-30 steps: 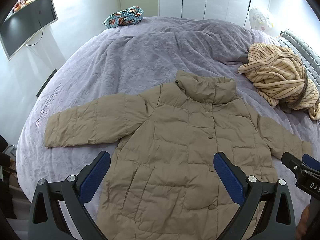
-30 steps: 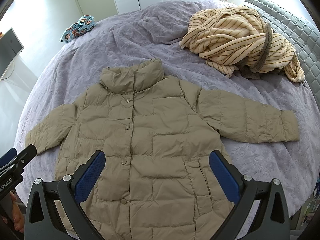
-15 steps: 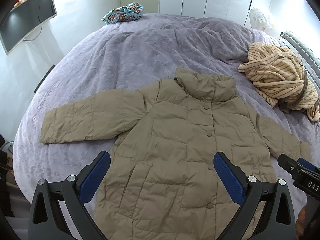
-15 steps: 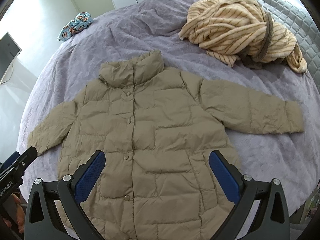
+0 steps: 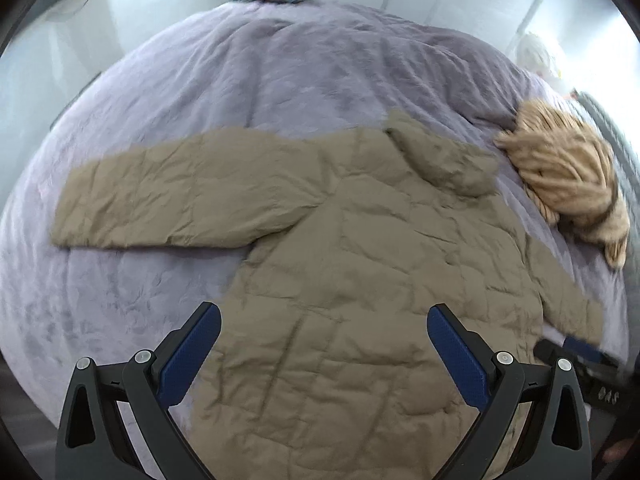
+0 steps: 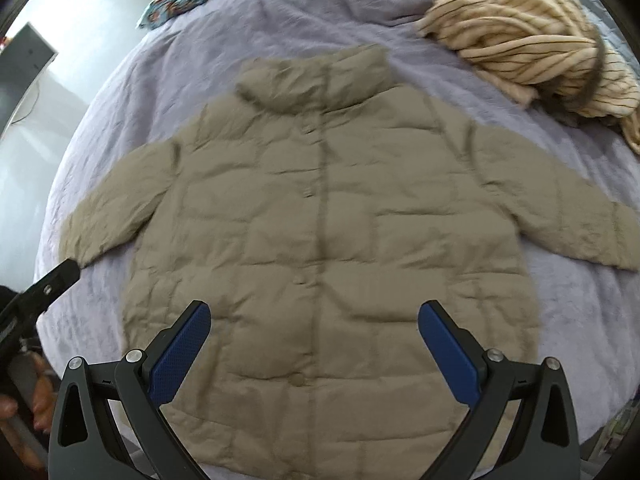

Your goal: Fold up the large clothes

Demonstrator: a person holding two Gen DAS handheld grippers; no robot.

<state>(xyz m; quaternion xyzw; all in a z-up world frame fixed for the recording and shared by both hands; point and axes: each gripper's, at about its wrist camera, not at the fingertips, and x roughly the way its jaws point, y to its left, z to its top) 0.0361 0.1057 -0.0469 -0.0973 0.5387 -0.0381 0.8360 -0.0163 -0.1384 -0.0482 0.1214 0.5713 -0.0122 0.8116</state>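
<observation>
From the left wrist, the left hand-held gripper (image 5: 324,330) hangs released over the khaki quilted puffer jacket (image 5: 360,280), spread front-up on the lilac bed (image 5: 280,72), likely so its sleeves fold inward. From the right wrist, the right hand-held gripper (image 6: 314,326) is likewise released above the jacket's hem, grasping nothing.

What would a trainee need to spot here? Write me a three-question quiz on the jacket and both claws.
1. True or false: the khaki puffer jacket lies spread flat, front up, with both sleeves out to the sides.
2. Which lies beyond the jacket's collar, towards the right? A) striped beige garment B) a pillow C) a towel
3. Fill in: the left claw and right claw are both ____ and hold nothing.

Key: 1 true; 2 A; 3 open.
</observation>
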